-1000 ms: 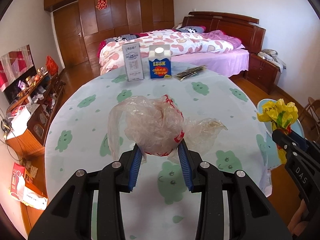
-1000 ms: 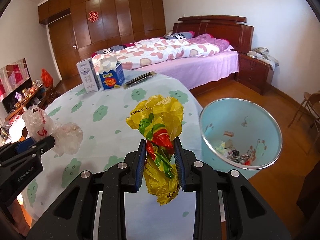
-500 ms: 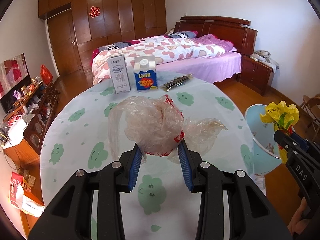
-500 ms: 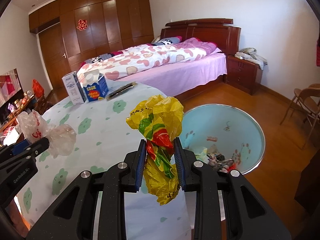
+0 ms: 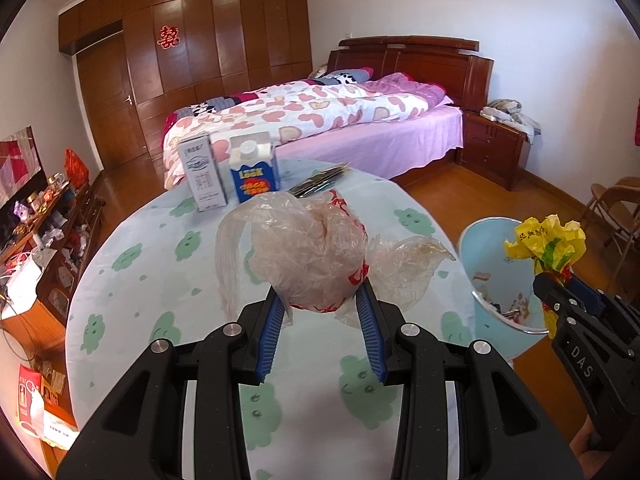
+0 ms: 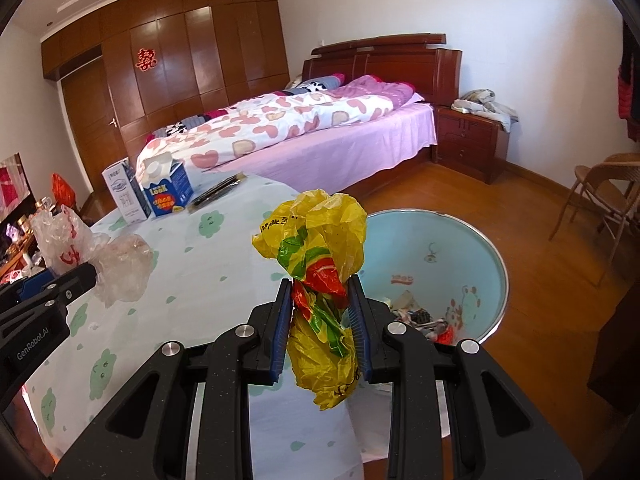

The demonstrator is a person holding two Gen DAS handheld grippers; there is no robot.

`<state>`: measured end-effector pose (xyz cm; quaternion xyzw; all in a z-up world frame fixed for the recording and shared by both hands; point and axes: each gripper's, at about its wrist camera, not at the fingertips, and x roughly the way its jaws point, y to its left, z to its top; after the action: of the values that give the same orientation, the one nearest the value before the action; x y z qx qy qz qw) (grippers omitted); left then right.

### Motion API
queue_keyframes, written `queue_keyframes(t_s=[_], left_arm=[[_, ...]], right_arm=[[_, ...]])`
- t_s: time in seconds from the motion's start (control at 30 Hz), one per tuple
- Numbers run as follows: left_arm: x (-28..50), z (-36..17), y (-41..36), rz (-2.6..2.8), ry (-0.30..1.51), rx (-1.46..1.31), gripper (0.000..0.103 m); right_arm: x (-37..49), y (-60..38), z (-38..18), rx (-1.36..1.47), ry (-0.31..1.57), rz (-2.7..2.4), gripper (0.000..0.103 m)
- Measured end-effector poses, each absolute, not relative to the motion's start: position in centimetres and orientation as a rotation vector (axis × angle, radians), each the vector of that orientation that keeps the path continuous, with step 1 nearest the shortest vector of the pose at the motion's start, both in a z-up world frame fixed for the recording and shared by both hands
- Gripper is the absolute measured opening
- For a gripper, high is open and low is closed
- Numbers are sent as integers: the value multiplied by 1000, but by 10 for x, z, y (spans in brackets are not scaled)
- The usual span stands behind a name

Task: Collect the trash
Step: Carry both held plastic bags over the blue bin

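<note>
Both bags lifted off table [image 5: 132, 288], neither dropped yet; some rubbish already lying in bin [image 6: 472, 248]
Left gripper [image 5: 322, 300] clenched on clear plastic bag [image 5: 304, 252], held above tablecloth, bin off to its right
Right gripper [image 6: 320, 300] clenched on yellow bag [image 6: 320, 264] at table edge, bin just beyond, right
Remaining: drop both; grey carton [image 5: 202, 178], blue carton [image 5: 254, 172], dark wrappers [image 5: 320, 178] untouched at far edge

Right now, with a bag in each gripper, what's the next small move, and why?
Probably carry the right gripper a little further over the light blue bin before opening: its yellow bag hangs beside the rim, over the table edge.
</note>
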<state>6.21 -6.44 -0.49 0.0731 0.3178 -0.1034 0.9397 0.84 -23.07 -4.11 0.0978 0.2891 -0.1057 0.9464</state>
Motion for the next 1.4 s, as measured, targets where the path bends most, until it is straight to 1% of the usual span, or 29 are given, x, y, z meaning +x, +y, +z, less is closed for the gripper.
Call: queue_keyframes(t_s=[0.57, 1.4], left_arm=[[70, -4, -118, -284, 634, 191, 37], [81, -13, -165, -369, 648, 209, 37]], right_arm=[[7, -276, -48, 262, 590, -297, 28], [0, -333, -57, 328, 593, -419, 28]])
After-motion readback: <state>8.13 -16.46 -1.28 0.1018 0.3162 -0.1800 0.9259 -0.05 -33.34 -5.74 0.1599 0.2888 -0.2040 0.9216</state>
